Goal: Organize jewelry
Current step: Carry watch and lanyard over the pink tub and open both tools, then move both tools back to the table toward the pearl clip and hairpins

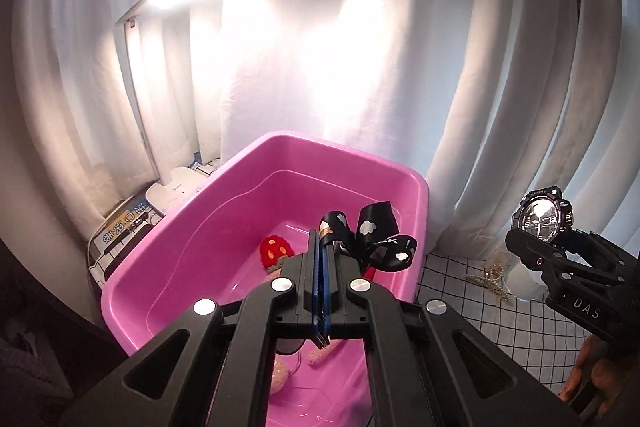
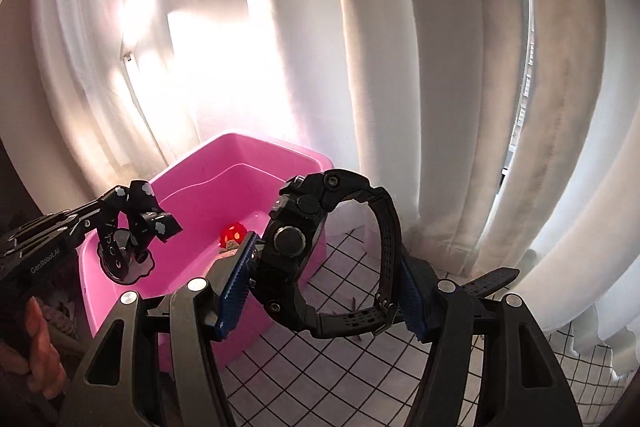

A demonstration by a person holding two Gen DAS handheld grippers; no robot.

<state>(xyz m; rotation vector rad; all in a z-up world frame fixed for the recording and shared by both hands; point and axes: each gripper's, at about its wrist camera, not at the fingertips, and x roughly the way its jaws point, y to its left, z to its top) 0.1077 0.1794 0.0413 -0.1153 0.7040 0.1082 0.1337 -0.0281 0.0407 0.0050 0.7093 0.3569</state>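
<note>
My left gripper (image 1: 321, 247) is shut on a black bow hair clip (image 1: 372, 235) printed with white clouds and holds it above the pink plastic tub (image 1: 168, 267). The bow also shows in the right wrist view (image 2: 140, 219), over the tub's near left rim (image 2: 120, 291). My right gripper (image 2: 326, 259) is shut on a black wristwatch (image 2: 296, 231), its case against the left pad and its strap against the right pad, held in the air beside the tub. The watch face shows in the left wrist view (image 1: 542, 217).
A red crocheted piece (image 1: 275, 249) and other small items lie in the tub. A pearl-and-gold hair clip (image 1: 494, 277) lies on the white grid-patterned cloth (image 1: 480, 315). White curtains (image 2: 400, 67) hang behind. A white device (image 1: 176, 189) sits left of the tub.
</note>
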